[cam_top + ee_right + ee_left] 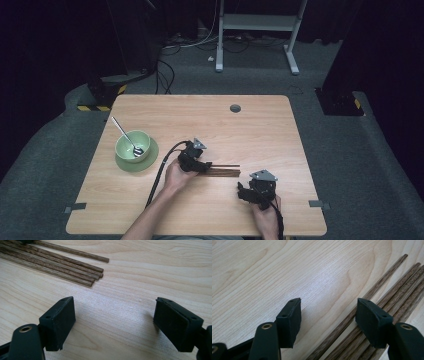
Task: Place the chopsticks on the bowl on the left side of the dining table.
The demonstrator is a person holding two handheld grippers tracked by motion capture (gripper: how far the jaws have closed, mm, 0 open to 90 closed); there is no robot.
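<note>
Partly under left tool: chopsticks.

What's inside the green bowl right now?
A metal spoon stands in the green bowl, its handle leaning out over the far-left rim. The bowl sits on a green saucer. Whether any food lies inside, I cannot tell.

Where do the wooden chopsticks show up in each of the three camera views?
High view: the chopsticks lie mid-table, just right of the left gripper.
Left gripper view: they run diagonally up the right side, one stick between the open jaws, the rest under the right jaw.
Right gripper view: their tips lie at upper left, beyond the open jaws.
Shared landmark: the pale wood-grain table.
</note>
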